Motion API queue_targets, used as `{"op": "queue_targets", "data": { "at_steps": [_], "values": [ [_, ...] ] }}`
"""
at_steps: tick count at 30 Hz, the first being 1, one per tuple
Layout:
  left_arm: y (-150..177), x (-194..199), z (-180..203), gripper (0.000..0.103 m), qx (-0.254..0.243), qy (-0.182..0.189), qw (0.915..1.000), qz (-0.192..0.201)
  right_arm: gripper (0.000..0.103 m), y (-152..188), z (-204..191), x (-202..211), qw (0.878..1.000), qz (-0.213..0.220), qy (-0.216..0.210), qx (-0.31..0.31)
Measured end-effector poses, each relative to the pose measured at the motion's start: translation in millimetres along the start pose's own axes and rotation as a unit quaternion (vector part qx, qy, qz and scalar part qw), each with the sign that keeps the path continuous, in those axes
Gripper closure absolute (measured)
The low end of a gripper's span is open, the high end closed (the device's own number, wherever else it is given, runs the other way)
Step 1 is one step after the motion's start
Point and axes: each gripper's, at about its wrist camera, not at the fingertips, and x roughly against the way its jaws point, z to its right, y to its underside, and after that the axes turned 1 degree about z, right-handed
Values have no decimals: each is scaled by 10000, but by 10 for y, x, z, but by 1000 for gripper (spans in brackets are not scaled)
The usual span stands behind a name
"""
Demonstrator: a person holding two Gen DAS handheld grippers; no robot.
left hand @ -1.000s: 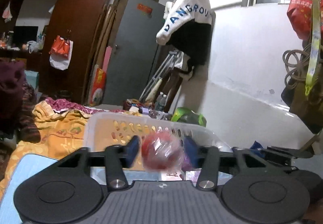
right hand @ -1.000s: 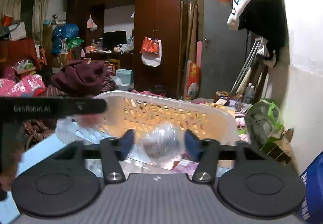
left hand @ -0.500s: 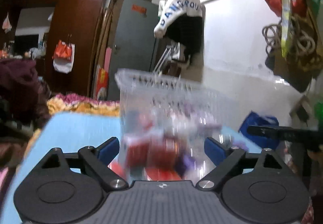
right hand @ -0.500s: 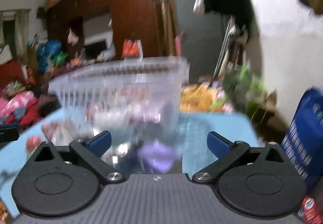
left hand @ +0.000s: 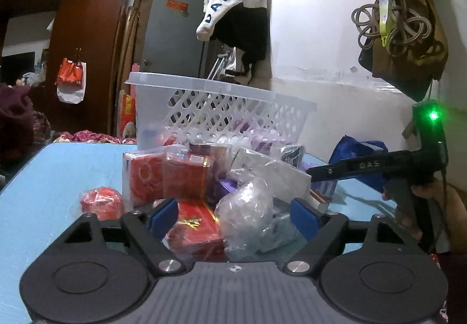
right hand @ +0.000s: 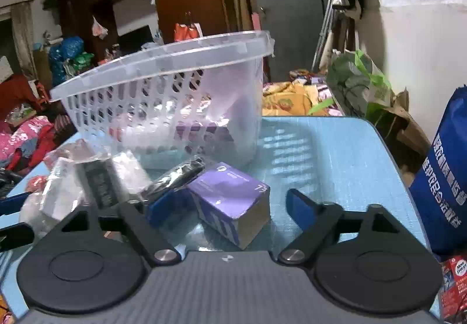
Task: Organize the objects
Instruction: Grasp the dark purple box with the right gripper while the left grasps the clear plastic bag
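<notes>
Clear plastic basket [right hand: 163,96] hides its purple contents; both tongs, left [left hand: 235,217] and right [right hand: 223,208], gape empty.

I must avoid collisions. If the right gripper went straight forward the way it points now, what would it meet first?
Most likely the purple box: it lies on the blue table between the open fingers of the right gripper. The tilted clear basket stands behind it, though depth is uncertain.
</notes>
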Motion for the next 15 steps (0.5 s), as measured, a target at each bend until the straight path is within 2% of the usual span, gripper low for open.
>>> {"op": "queue_targets", "data": {
  "at_steps": [1, 2, 4, 6, 7, 11, 15],
  "values": [
    [0, 0, 3, 18, -8, -45, 10000, -5, 25, -1, 8, -34, 10000, -94, 6, -12],
    [7, -2, 13, 20, -17, -112, 9999, -24, 34, 2, 20, -57, 9998, -181, -28, -47],
    [11, -22, 19, 36, -34, -122, 9999, -80, 36, 19, 55, -50, 9996, -226, -124, -139],
    [12, -42, 24, 47, 24, 26, 9999, -94, 37, 44, 80, -1, 9995, -141, -180, -208],
    [12, -46, 26, 57, 50, 86, 9999, -104, 37, 49, 91, 22, 9994, -93, -224, -240],
    [45, 3, 76, 57, -58, -49, 9999, 138, 37, 84, 175, 143, 9980, 206, -396, -452],
    [68, 103, 31, 57, 88, 100, 9990, 434, 37, 134, 268, 274, 9943, 588, -525, -719]
  ]
}}
